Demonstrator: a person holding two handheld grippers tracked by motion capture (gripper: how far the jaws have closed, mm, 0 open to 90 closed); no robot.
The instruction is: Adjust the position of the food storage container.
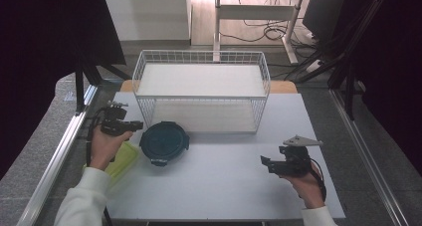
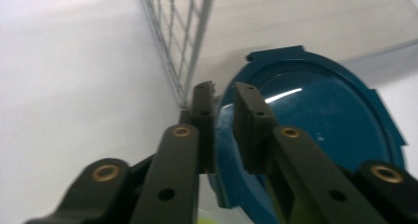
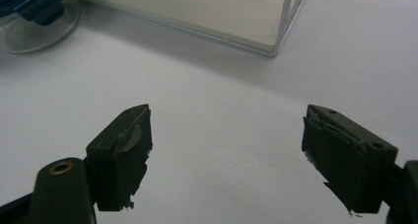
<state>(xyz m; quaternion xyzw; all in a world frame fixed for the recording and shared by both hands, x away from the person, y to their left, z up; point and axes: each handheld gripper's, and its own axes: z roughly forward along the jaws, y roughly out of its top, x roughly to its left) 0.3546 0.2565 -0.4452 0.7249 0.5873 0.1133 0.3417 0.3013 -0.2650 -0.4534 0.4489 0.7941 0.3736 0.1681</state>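
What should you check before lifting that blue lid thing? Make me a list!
1. Left gripper on the blue lid's rim: ok, jaws close around the edge.
2. Grip tight enough to lift: cannot tell.
3. Right gripper out of the way: ok, open over bare table.
4. Wire rack clear of the lid: not ok, it stands right beside it.
5. Green container under the left hand won't snag: cannot tell.
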